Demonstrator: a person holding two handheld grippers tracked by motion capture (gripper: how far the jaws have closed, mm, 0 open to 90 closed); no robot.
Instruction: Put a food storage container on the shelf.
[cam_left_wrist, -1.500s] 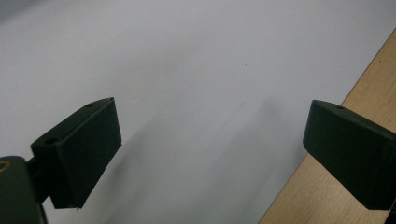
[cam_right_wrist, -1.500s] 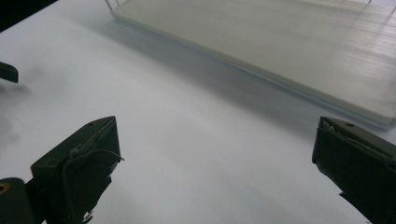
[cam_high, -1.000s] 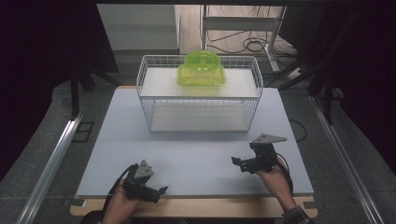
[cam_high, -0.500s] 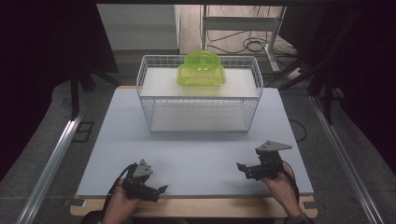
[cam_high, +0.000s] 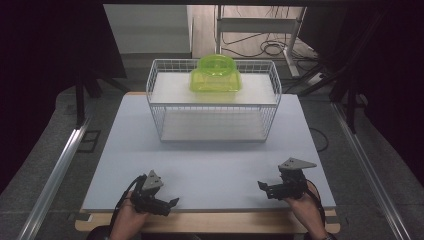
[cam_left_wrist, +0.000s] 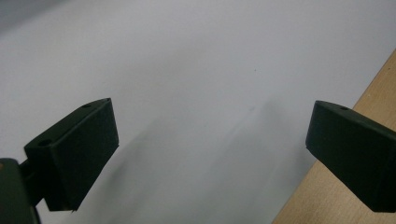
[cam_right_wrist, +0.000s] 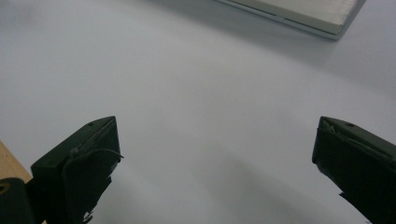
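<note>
A translucent lime-green plastic container (cam_high: 215, 73) sits on the upper shelf of a white wire rack (cam_high: 212, 102) at the far middle of the table. My left gripper (cam_high: 169, 205) rests low at the table's near left edge, jaws wide apart over bare white board (cam_left_wrist: 196, 93), open with nothing between them. At the near right, my right gripper (cam_high: 264, 188) is held just above the board, also open and empty; its own view shows the white surface (cam_right_wrist: 205, 107) and a corner of the rack's base (cam_right_wrist: 299, 11).
The white tabletop (cam_high: 210, 160) lies on a wooden board whose edge (cam_high: 210, 222) runs along the near side. Metal rails (cam_high: 55, 170) flank the table on both sides. Cables and a stand (cam_high: 270, 35) lie on the floor beyond the rack.
My right gripper has drawn back toward the near edge and dropped lower. The left gripper has stayed in place.
</note>
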